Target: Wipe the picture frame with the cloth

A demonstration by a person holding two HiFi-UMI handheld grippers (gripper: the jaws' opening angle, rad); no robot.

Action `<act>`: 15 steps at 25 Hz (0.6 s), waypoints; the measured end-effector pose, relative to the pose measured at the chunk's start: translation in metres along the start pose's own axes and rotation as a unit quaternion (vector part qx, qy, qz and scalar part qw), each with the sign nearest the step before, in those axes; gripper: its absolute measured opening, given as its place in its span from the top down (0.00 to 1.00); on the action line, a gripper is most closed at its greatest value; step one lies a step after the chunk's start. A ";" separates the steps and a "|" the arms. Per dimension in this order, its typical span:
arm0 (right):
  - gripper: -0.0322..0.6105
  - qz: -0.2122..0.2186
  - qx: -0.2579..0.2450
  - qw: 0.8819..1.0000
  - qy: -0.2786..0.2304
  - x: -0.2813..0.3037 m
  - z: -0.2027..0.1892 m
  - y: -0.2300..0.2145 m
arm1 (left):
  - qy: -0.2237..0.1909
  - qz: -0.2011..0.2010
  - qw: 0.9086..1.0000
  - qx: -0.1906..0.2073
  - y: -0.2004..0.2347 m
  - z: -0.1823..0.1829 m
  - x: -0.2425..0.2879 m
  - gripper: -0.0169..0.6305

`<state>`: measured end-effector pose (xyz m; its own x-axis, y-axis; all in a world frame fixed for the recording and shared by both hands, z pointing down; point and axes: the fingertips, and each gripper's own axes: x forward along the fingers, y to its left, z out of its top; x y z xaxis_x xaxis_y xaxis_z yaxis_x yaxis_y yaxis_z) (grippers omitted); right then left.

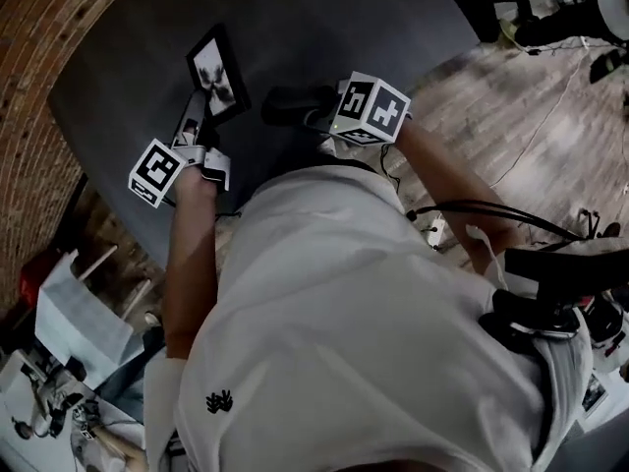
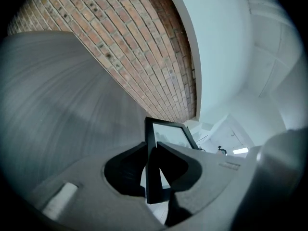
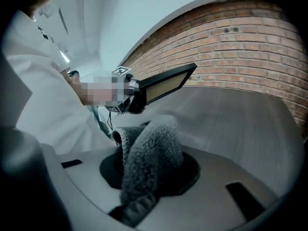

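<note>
Head view: the left gripper (image 1: pixel 200 108) held the picture frame (image 1: pixel 217 71) over the table (image 1: pixel 393 28), its long axis pointing away from the person; left gripper view: the jaws clamped the frame's near edge; right gripper view: the right gripper (image 3: pixel 148 173) pinched the cloth (image 3: pixel 154 143); the frame slanted up-right.

Black picture frame (image 1: pixel 218 72), tilted, edge clamped in left gripper (image 2: pixel 151 150). Grey fleecy cloth (image 3: pixel 159 138) bunched in right gripper (image 3: pixel 142 160).
</note>
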<state>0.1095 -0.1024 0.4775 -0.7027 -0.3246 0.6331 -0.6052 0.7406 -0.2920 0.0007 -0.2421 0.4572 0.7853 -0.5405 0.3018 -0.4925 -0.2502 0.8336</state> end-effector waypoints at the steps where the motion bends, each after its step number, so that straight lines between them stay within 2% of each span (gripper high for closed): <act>1: 0.81 -0.013 0.011 1.000 -0.008 -0.007 -0.005 -0.003 | 0.004 0.004 1.000 0.007 -0.001 -0.004 0.007 0.86; 6: 0.81 -0.078 0.067 0.994 -0.045 -0.052 -0.039 -0.021 | 0.034 0.022 0.999 0.032 -0.008 -0.031 0.056 0.86; 15: 0.81 -0.130 0.118 0.981 -0.079 -0.143 -0.094 -0.048 | 0.075 0.061 0.993 0.069 -0.030 -0.093 0.155 0.86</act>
<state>0.2746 -0.0362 0.4688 -0.5512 -0.5848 0.5951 -0.8282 0.4698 -0.3055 0.1726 -0.2435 0.5220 0.7583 -0.4505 0.4712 -0.6263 -0.3029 0.7183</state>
